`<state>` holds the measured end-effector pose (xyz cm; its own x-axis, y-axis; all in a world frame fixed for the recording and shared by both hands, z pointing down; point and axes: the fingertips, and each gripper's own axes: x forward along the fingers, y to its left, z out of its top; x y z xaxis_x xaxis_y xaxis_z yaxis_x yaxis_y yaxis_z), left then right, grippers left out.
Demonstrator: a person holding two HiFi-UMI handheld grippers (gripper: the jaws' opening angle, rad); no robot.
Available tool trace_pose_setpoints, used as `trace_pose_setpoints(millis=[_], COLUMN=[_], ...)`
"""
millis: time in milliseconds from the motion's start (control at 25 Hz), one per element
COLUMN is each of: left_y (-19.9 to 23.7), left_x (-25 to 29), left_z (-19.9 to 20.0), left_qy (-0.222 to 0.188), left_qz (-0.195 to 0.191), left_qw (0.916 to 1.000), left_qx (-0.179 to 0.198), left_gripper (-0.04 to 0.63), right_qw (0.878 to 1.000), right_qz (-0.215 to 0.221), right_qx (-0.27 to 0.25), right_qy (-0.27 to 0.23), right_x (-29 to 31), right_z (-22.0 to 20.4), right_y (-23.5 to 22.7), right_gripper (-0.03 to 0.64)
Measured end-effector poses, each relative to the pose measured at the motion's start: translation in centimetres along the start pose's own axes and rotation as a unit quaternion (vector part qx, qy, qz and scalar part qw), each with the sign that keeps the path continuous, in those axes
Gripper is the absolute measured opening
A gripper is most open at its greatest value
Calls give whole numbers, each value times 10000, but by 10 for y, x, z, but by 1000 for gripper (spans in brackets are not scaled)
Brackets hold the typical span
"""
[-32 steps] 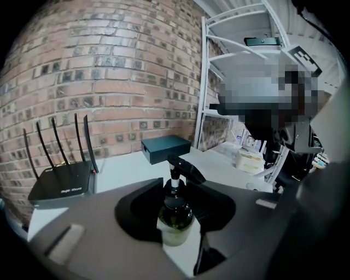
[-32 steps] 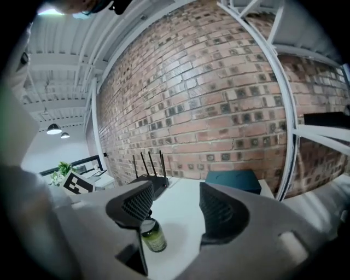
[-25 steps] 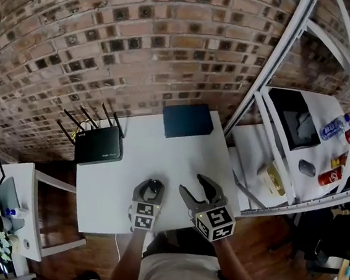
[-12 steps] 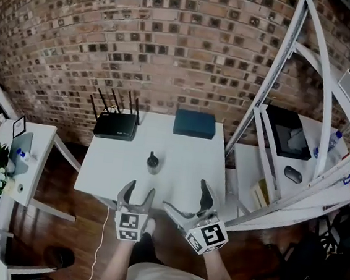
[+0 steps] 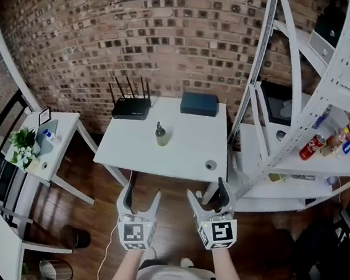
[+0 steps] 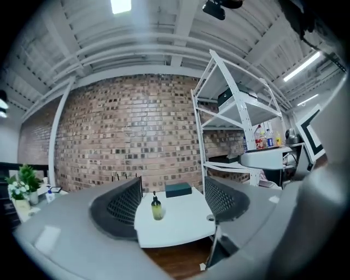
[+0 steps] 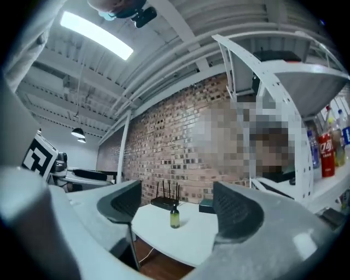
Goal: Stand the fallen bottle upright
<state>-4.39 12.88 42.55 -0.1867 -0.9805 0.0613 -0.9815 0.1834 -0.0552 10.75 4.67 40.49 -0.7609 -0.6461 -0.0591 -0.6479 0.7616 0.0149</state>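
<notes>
on table (image 5: 185, 159), bottle (image 5: 161, 135) upright, detail unclear, left tongs (image 5: 142, 192) opening empty, right tongs (image 5: 206, 188) closing empty

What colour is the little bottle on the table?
The bottle is yellowish-green with a dark top; the left gripper view shows it best.

My left claw (image 6: 173, 186) (jaws opening, nothing inside them) is blocking most of the router (image 6: 124, 176); only its antennas are poking out. On the table (image 5: 186, 150), a small round thing (image 5: 210, 165) is looking too tiny to name, perhaps a cap. The shelf bottles (image 5: 347, 143) are running off the right edge.
</notes>
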Motion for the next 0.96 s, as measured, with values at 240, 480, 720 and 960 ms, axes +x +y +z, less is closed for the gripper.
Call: trace_pose_setpoints(millis=[240,480,720,960], left_y=[35,71,97,124], left_x=[-22,-46,-54,-49], left_z=[28,33,33,35], left_qy=[-268,-495,-478,-348], left_qz=[186,340,406,423], left_qw=[9994,9981,9978,9983], left_qx=[115,128,192,204], left_gripper=[380,371,367,359], right_qw=[9992,9975,9987,9994], right_qz=[19,303,148,-42], right_qx=[-238,-468,-410,-332], right_qy=[-314,-431,-267,-25], right_x=[13,28,38,52], right_z=[34,43,39,39], right_y=[37,97,114,121], right_gripper=[390,383,367,352])
